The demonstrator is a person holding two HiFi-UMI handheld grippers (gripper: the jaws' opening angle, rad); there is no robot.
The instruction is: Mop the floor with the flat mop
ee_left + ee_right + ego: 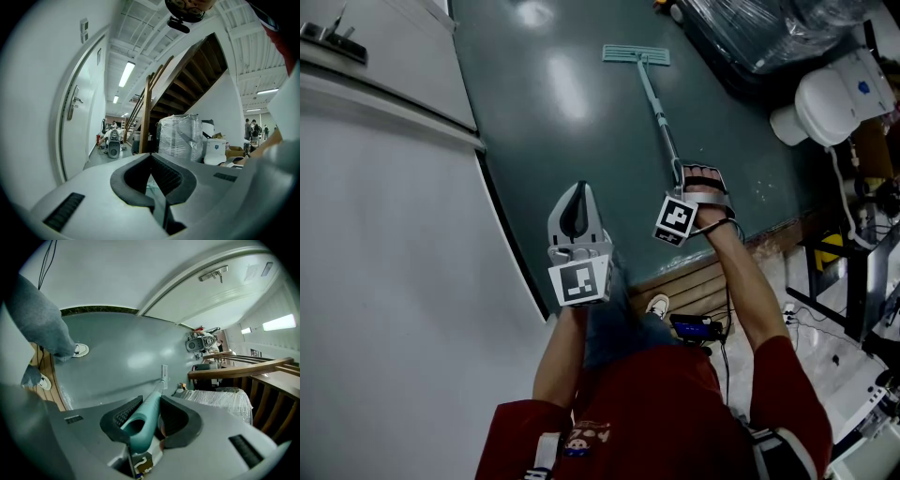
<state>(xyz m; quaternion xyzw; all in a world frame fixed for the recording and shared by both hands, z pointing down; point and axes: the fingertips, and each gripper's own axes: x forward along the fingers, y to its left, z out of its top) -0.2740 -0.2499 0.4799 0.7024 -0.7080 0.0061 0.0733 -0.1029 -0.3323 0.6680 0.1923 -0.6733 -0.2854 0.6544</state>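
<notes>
The right gripper (pixel 701 178) is clamped on the near end of the flat mop (pixel 654 94). Its pale teal handle runs away across the grey-green floor (pixel 572 122) to a ribbed rectangular head lying flat at the far end. The left gripper (pixel 579 192) hovers just left of the handle, jaws together and holding nothing.

Glossy grey-green floor (pixel 572 112), overhead light reflected in pale patches. Plain white wall (pixel 394 309) along its left edge. White door with metal lever handle (pixel 82 136). Dark wooden staircase (pixel 192 79) rising overhead. Lit fluorescent ceiling tube (pixel 126 73). Wooden plank strip (pixel 694 281) at floor's near edge.
</notes>
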